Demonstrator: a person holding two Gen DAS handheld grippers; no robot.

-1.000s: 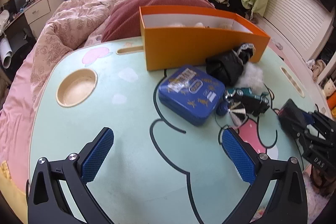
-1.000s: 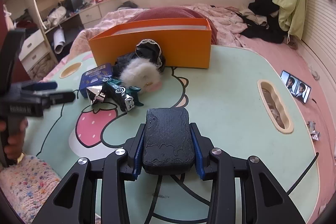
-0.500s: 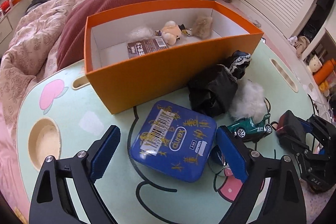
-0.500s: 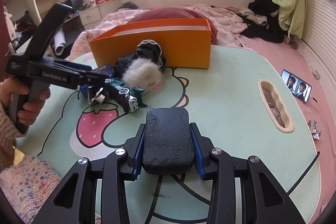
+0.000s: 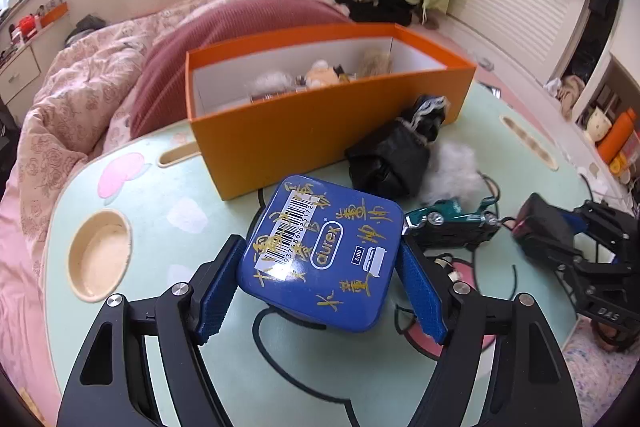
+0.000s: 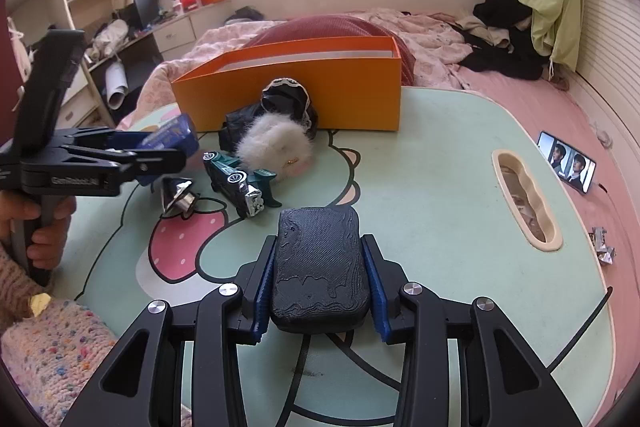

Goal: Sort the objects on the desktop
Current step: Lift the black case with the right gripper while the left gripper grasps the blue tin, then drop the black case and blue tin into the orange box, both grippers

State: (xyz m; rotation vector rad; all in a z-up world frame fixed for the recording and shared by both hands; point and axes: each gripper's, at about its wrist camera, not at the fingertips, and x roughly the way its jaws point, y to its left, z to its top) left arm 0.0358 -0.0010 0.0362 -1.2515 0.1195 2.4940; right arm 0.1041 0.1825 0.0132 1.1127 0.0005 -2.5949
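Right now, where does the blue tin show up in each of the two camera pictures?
Left wrist view: blue tin sits low centre, between the left tool's pads.
Right wrist view: far left, mostly hidden by that tool.
Shared landmark: the orange box behind it.

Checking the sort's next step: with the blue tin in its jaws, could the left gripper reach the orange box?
Probably yes. The left gripper holds the blue tin, and the orange box stands open-topped just beyond it with nothing between.

One tin [image 5: 324, 251], one car [image 5: 448, 221], one box [image 5: 320, 115].
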